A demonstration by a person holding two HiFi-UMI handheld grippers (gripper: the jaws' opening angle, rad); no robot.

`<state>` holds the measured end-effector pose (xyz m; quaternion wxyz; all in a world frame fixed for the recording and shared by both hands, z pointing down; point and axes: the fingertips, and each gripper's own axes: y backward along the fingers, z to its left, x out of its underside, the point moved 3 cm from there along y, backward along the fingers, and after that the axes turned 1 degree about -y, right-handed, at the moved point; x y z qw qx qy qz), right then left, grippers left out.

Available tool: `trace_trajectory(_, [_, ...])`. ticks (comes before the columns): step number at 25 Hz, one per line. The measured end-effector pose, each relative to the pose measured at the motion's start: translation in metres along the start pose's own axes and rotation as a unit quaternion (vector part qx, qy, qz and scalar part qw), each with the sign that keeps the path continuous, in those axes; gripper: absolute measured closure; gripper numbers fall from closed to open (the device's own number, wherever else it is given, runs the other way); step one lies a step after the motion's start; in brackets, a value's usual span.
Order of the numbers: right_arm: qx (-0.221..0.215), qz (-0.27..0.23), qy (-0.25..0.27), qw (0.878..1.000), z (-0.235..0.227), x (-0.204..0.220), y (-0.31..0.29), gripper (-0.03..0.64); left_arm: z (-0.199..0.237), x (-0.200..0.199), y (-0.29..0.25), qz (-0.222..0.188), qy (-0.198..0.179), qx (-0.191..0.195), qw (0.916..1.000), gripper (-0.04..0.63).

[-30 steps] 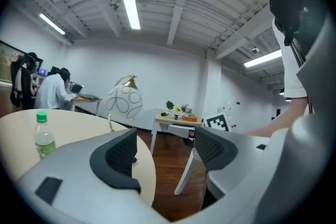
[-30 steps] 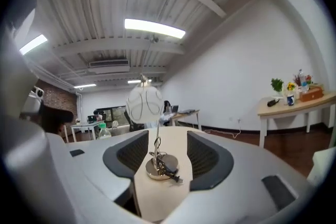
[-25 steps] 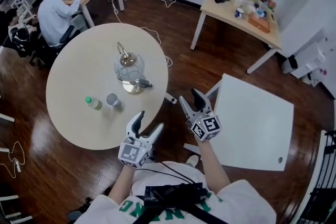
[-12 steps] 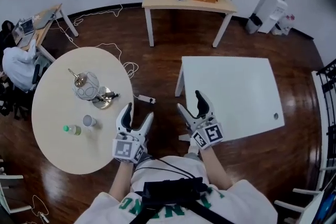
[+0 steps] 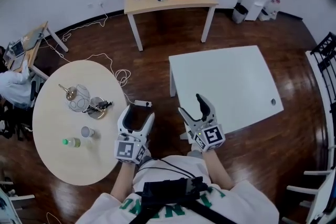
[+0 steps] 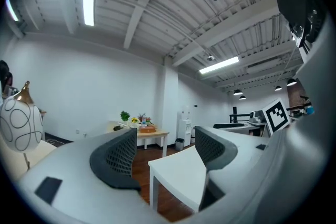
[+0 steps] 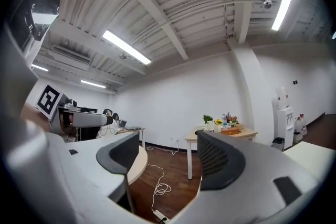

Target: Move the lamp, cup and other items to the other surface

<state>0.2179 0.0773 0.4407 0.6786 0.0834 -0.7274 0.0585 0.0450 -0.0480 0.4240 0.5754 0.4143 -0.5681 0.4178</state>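
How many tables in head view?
4: round beige table left, white square table centre-right, rectangular wooden table at back, wooden desk cropped far left; more may be hidden.

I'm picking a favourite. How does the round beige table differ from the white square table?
The round beige table is circular and pale wood; the white square table has corners. The round one carries the wire-globe lamp, the small cup and the green-capped bottle; the white one holds none of them. Both stand on the dark wooden floor.
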Motion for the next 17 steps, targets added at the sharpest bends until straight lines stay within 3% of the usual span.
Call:
trace_trajectory(3, [-0.005, 0.004, -0.009, 1.0, 0.003, -0.002, -0.001, 0.249, 0.0, 0.0, 0.0, 0.002, 0.0, 0.002, 1.0, 0.256])
trace_trajectory(7, [-0.042, 0.013, -0.029, 0.999, 0.01, 0.003, -0.006, 0.25, 0.0, 0.0, 0.001, 0.004, 0.005, 0.0, 1.0, 0.256])
trace_trajectory(17, [-0.098, 0.032, -0.03, 0.994, 0.028, 0.013, -0.021, 0.255, 0.009, 0.008, 0.008, 0.015, 0.008, -0.012, 0.9998, 0.256])
